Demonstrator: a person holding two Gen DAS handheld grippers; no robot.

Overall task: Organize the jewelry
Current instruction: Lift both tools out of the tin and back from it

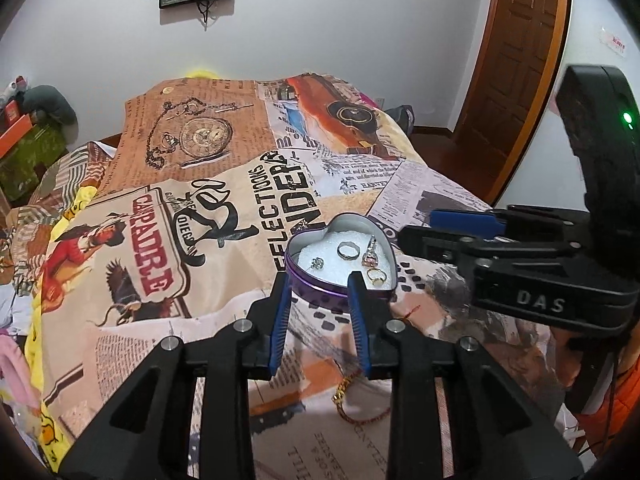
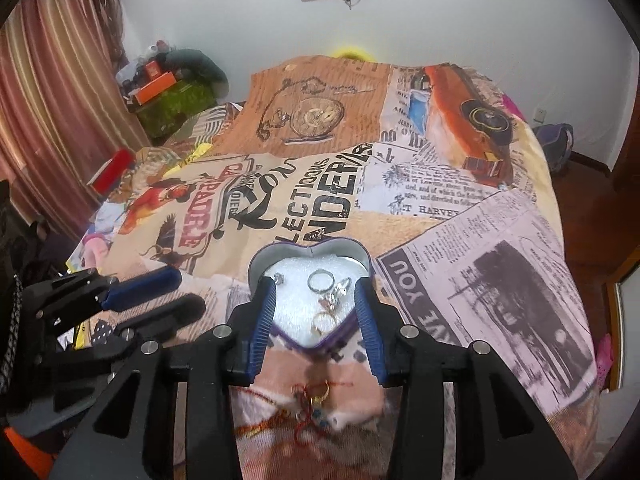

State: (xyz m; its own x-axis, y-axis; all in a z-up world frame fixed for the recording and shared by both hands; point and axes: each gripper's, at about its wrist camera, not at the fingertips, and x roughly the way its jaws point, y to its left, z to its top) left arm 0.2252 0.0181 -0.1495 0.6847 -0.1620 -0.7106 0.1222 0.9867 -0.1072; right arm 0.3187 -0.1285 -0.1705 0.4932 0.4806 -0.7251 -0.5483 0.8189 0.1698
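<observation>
A purple heart-shaped tin with white padding sits on the printed blanket; it also shows in the right wrist view. Inside lie a silver ring, a pink-stone ring, a gold ring and a small stud. My left gripper is open and empty just in front of the tin. My right gripper is open and empty, its fingers on either side of the tin's near half. A red string bracelet with a gold charm lies under the right gripper. A gold chain lies below the left gripper.
The printed blanket covers a bed. A wooden door stands at right. Boxes and clutter sit at the far left by a curtain. The right gripper's body is close beside the tin.
</observation>
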